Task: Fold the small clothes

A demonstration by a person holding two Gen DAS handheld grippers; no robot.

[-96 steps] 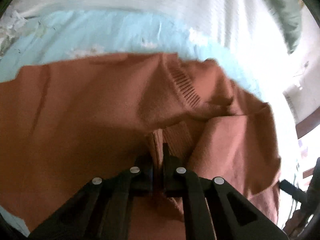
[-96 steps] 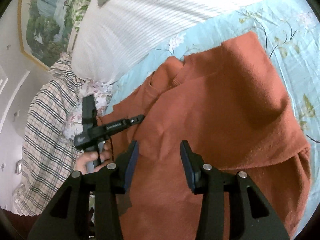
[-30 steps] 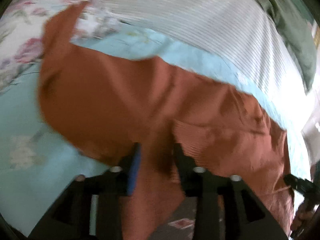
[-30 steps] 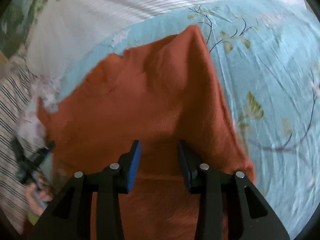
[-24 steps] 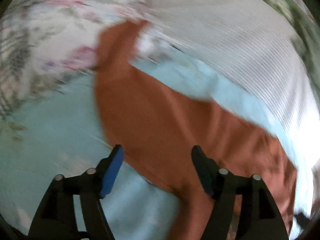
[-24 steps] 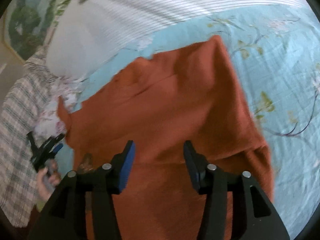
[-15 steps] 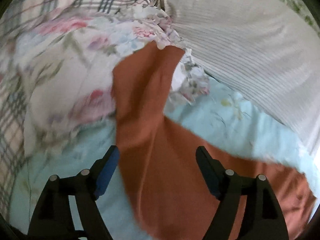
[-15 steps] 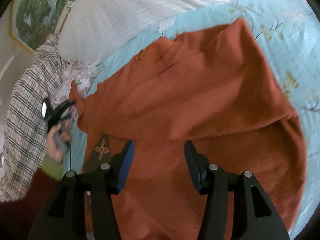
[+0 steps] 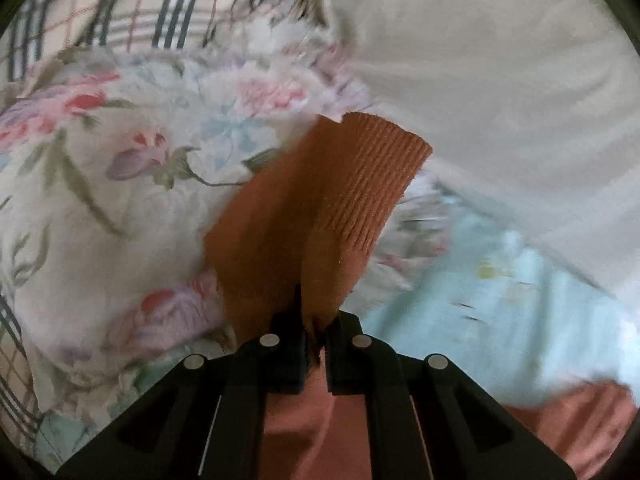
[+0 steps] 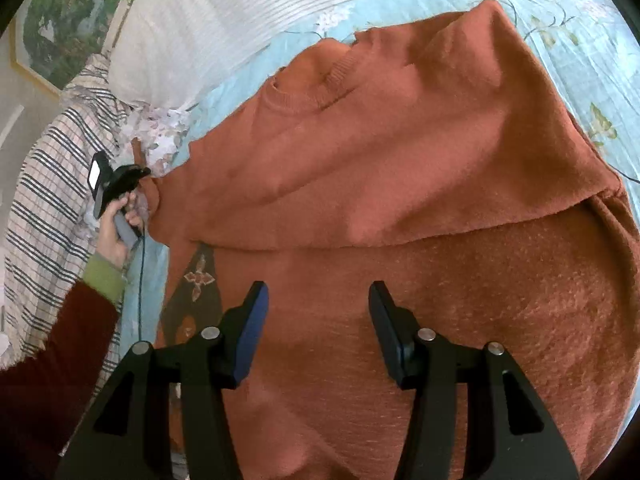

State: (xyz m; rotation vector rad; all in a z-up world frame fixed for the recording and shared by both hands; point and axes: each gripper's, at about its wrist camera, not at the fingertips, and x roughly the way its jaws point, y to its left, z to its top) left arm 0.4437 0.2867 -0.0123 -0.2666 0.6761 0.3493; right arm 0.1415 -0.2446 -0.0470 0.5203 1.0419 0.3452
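Sweater (image 10: pixel 400 168) lies spread on the bed (image 10: pixel 592 40), one side folded over, collar toward the pillow (image 10: pixel 224 20). Right tongs (image 10: pixel 318 320) spread wide over the hem, touching nothing. Left tongs (image 9: pixel 314 334) pressed together, pinching the ribbed sleeve cuff (image 9: pixel 352 200) against the floral pillow (image 9: pixel 120 184).

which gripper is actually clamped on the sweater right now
The left gripper: its jaws are shut on the sweater's ribbed cuff. The right gripper hovers open.
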